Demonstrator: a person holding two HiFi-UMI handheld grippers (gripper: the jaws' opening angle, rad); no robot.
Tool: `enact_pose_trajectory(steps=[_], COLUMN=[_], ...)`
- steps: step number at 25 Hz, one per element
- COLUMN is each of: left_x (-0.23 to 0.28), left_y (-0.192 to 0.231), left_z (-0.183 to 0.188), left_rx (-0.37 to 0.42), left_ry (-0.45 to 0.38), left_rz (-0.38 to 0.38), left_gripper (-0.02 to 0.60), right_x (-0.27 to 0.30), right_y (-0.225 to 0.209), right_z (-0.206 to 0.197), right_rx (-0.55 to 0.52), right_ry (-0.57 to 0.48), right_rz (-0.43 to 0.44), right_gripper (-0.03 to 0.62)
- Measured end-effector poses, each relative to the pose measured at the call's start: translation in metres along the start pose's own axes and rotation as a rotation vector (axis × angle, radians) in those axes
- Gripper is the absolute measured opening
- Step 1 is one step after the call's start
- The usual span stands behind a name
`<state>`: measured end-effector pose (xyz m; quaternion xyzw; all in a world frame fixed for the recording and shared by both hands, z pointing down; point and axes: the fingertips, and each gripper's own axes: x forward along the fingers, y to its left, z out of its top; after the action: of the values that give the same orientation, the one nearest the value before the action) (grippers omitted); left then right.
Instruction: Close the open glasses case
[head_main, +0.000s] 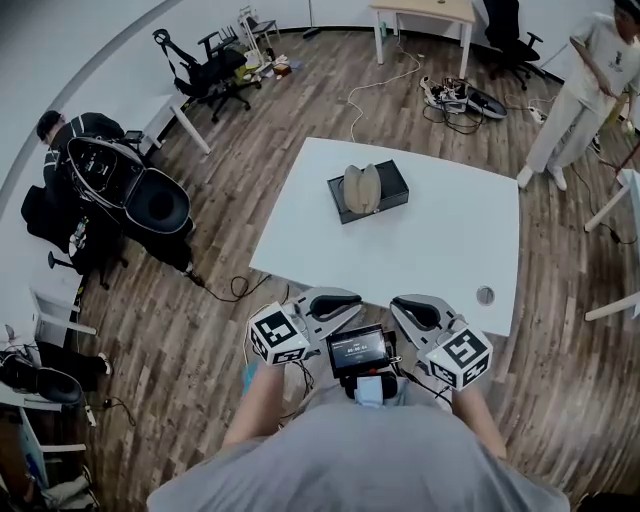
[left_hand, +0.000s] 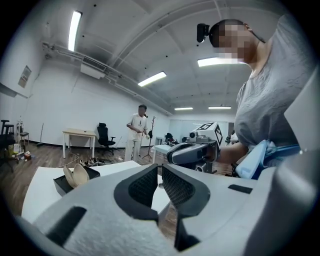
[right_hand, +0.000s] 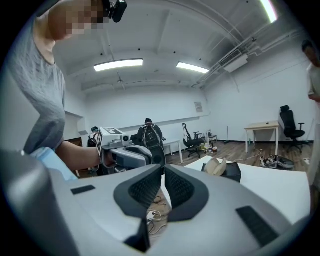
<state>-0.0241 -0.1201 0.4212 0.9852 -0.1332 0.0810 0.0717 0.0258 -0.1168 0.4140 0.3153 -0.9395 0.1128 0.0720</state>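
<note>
I am holding my left tool (head_main: 335, 301) and right tool (head_main: 418, 311) shut and empty, risking shoving the glasses case (head_main: 362, 188) ahead off its box (head_main: 393, 181).

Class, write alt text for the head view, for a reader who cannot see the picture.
Seen from above, an open tan glasses case sits on a black box on a white table. Nearer the camera, a person holds the left gripper and right gripper, both shut and empty, well short of the case.
</note>
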Motion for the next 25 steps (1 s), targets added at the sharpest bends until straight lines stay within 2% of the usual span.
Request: enact_pose_trajectory(steps=[6, 11, 15, 21, 22, 23, 24, 25], left_x=[-0.003, 0.016, 0.032, 0.066, 0.071, 0.076, 0.081, 0.086], left_y=[0.072, 0.149, 0.204, 0.266, 0.274, 0.282, 0.29, 0.299], left_z=[0.007, 0.009, 0.001, -0.015, -0.018, -0.021, -0.026, -0.031], left_rx=[0.104, 0.219, 0.278, 0.375, 0.391, 0.404, 0.415, 0.431], left_ry=[0.099, 0.25, 0.35, 0.498, 0.52, 0.542, 0.565, 0.59], left_rz=[-0.033, -0.058, -0.085, -0.133, -0.138, -0.142, -0.146, -0.148], left_gripper=[0.025, 0.025, 0.025, 0.029, 0.036, 0.074, 0.146, 0.158], right_x=[0.034, 0.066, 0.1, 0.145, 0.151, 0.158, 0.164, 0.169], right_y=[-0.039, -0.085, -0.117, -0.158, -0.164, -0.169, -0.176, -0.182], right_z=[0.005, 0.014, 0.01, -0.007, -0.012, -0.016, -0.019, -0.023], right_rx=[0.065, 0.085, 0.115, 0.173, 0.175, 0.18, 0.188, 0.199], right_ry=[0.011, -0.018, -0.027, 0.018, 0.032, 0.047, 0.058, 0.065], right_rz=[-0.113, -0.178, -0.259, -0.371, -0.387, -0.402, -0.416, -0.432], right_gripper=[0.035, 0.035, 0.035, 0.037, 0.037, 0.038, 0.038, 0.04])
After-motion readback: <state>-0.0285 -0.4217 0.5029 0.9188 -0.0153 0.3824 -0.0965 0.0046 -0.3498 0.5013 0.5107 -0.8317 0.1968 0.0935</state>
